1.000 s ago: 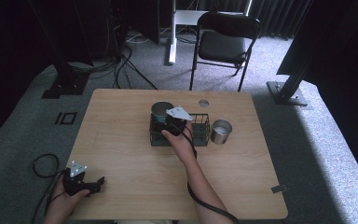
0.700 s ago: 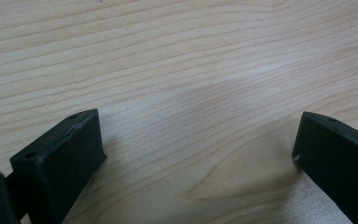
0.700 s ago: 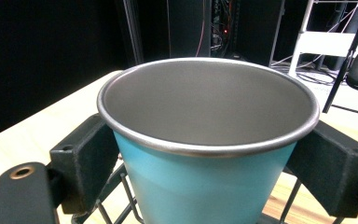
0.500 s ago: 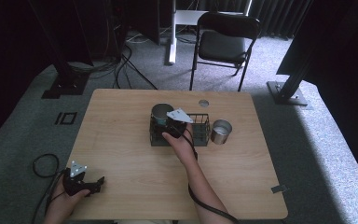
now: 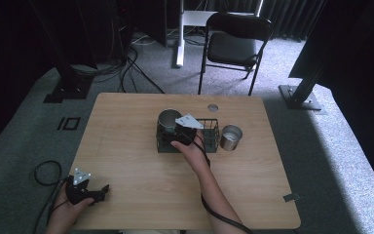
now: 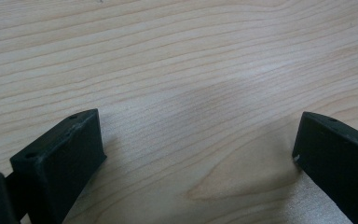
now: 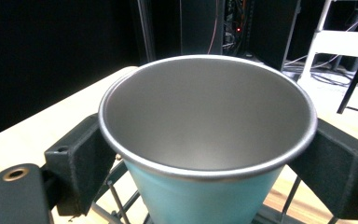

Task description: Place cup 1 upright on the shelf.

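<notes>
The right gripper (image 5: 174,132) sits over the left end of a black wire rack basket (image 5: 213,138) near the middle of the pale wooden surface (image 5: 126,146). In the right gripper view its two black fingers (image 7: 77,161) press on opposite sides of a metal cup with a teal outer wall and a plain steel inside (image 7: 205,140), one finger at each flank just under the rolled rim, so the right gripper (image 7: 205,172) pinches the cup. The cup stands upright w/ its mouth open toward the camera. Thin wires of the basket show below the fingers and under the cup base; whether the base rests on the wires or hangs just above them is hard to tell from this angle. In the high view the same cup (image 5: 167,118) lies just beyond the fingers, at the basket's left compartment.

A second cup, bare shiny steel and cylindrical (image 5: 231,137), stands on the surface just beside the basket's right end, well apart from the right fingers.

The left gripper (image 5: 97,194) rests at the near left corner of the surface, held in the person's left hand (image 5: 67,210). In the left gripper view its fingers (image 6: 60,163) are spread wide w/ bare wood grain between them; the left gripper (image 6: 196,154) holds nothing.
</notes>
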A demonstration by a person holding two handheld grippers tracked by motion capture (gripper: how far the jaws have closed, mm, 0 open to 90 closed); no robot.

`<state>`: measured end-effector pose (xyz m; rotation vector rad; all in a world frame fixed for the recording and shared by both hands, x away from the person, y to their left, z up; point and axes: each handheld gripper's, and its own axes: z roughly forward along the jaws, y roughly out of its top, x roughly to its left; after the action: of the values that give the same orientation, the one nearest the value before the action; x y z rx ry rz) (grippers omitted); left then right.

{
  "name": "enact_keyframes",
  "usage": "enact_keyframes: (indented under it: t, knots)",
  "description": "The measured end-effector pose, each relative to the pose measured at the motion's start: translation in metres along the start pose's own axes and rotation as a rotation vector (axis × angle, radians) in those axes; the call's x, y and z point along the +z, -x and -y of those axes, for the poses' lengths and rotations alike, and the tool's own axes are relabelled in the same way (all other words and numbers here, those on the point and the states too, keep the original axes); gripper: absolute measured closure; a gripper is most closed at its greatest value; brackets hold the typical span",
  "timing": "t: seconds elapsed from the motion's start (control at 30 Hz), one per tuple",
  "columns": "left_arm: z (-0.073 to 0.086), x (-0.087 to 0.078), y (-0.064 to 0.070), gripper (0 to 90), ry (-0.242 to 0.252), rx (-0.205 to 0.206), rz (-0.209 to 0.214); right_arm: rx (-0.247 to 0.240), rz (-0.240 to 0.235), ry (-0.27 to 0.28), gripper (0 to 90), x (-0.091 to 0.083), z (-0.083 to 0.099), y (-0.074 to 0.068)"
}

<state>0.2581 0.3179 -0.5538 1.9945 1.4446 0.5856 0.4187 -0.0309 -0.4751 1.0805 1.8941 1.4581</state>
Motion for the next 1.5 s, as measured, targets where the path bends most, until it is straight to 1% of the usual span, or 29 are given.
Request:
enact_keyframes:
  t: [0.13, 0.23, 0.43, 0.6, 0.77, 0.83, 0.93, 1.0, 1.03, 1.2, 1.37, 1.4, 1.5]
  knots:
    - [0.000, 0.000, 0.000, 2.3, 0.000, 0.000, 0.000, 0.005, -0.006, 0.002, 10.7, -0.004, 0.001, 0.002]
    - [0.000, 0.000, 0.000, 2.3, 0.000, 0.000, 0.000, -0.009, -0.010, 0.006, 10.7, -0.007, 0.001, 0.003]
    - [0.000, 0.000, 0.000, 2.3, 0.000, 0.000, 0.000, -0.018, -0.026, 0.000, 10.8, -0.014, 0.004, 0.004]
    - [0.000, 0.000, 0.000, 2.3, 0.000, 0.000, 0.000, -0.019, -0.027, 0.005, 10.8, -0.022, 0.007, 0.007]
    - [0.000, 0.000, 0.000, 2.3, 0.000, 0.000, 0.000, -0.035, -0.025, 0.005, 10.8, -0.030, 0.009, 0.010]
    - [0.000, 0.000, 0.000, 2.3, 0.000, 0.000, 0.000, -0.032, -0.023, 0.001, 10.8, -0.033, 0.010, 0.012]
    - [0.000, 0.000, 0.000, 2.3, 0.000, 0.000, 0.000, -0.040, -0.025, -0.001, 10.8, -0.040, 0.010, 0.012]
    - [0.000, 0.000, 0.000, 2.3, 0.000, 0.000, 0.000, -0.061, -0.027, -0.002, 10.8, -0.046, 0.011, 0.013]
    - [0.000, 0.000, 0.000, 2.3, 0.000, 0.000, 0.000, -0.063, -0.029, -0.006, 10.8, -0.049, 0.011, 0.014]
    - [0.000, 0.000, 0.000, 2.3, -0.001, 0.000, 0.000, -0.069, -0.026, -0.008, 10.8, -0.065, 0.016, 0.023]
    - [0.000, 0.000, 0.000, 2.3, 0.000, 0.000, 0.000, -0.091, -0.015, -0.003, 10.8, -0.080, 0.019, 0.030]
    - [0.000, 0.000, 0.000, 2.4, 0.000, 0.000, 0.000, -0.084, -0.014, -0.002, 10.8, -0.083, 0.020, 0.031]
    - [0.000, 0.000, 0.000, 2.3, 0.000, 0.000, 0.000, -0.090, -0.006, -0.003, 10.8, -0.092, 0.024, 0.036]
